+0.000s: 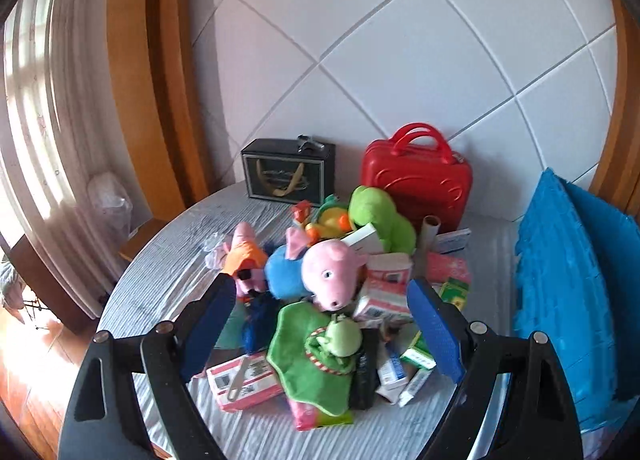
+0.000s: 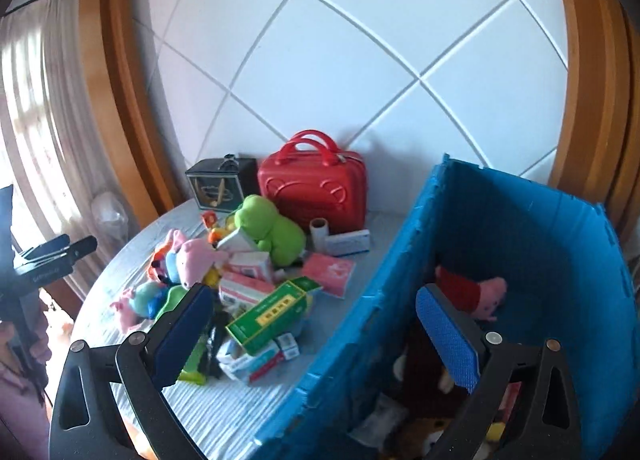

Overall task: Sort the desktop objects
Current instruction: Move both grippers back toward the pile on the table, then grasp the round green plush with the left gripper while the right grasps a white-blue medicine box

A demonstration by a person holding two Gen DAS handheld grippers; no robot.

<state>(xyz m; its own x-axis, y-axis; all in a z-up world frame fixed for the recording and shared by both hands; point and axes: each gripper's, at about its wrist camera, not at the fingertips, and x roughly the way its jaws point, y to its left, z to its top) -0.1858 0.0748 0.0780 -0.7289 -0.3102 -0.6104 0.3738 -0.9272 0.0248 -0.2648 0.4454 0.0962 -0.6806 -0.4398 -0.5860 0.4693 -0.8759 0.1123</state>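
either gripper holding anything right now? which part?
Nothing held. Left gripper is open above the toy pile, fingers apart and empty. Right gripper is open too, straddling the blue bin wall.

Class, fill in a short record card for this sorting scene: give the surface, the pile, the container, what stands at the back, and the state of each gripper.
surface: round table with a pale striped cloth
pile: soft toys and small boxes heaped mid-table, including a pink pig toy and a green box
container: blue bin, a pig toy in red inside
back: red case and black box by the wall
left gripper: open, empty
right gripper: open, empty
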